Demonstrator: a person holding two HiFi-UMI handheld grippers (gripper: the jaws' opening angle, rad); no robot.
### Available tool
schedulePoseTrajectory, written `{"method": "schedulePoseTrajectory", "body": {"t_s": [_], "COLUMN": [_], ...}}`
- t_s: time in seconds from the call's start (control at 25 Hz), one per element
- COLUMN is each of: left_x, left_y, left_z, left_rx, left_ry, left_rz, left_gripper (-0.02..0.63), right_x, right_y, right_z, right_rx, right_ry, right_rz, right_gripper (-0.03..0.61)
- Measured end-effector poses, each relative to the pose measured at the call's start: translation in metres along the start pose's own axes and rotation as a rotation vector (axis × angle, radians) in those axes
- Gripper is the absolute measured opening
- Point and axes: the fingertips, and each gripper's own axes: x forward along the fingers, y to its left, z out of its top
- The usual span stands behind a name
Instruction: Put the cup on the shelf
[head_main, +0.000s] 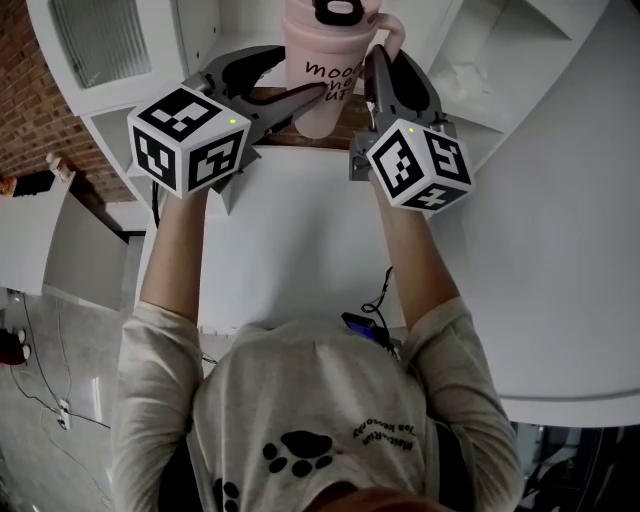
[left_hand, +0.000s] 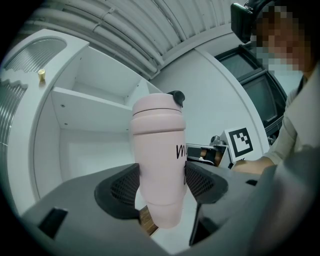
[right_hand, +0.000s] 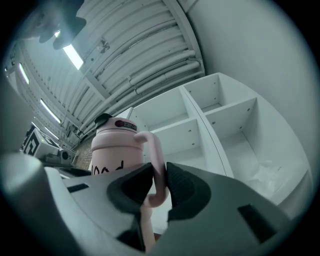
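The left tongs pinch the pink cup by its body; the right tongs pinch its handle. The cup hangs above the white bench, with the open shelf just beyond it.

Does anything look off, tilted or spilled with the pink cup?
Nothing stands out. The pink cup looks upright with its lid on, left tool clamped on its body, right tool on its handle; no spill visible.
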Motion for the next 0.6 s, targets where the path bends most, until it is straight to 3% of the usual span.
{"method": "schedulePoseTrajectory", "body": {"t_s": [0.6], "left_x": [0.022], "left_y": [0.043], "left_z": [0.039], "left_rx": [0.027], "left_ry": [-0.021], "left_rz": [0.013], "left_gripper": [0.298], "right_x": [0.054], "right_y": [-0.011], "right_z": [0.029], "right_rx": [-0.002], "right_ry": [-0.044], "right_rz": [0.021], "right_gripper": [0.091]}}
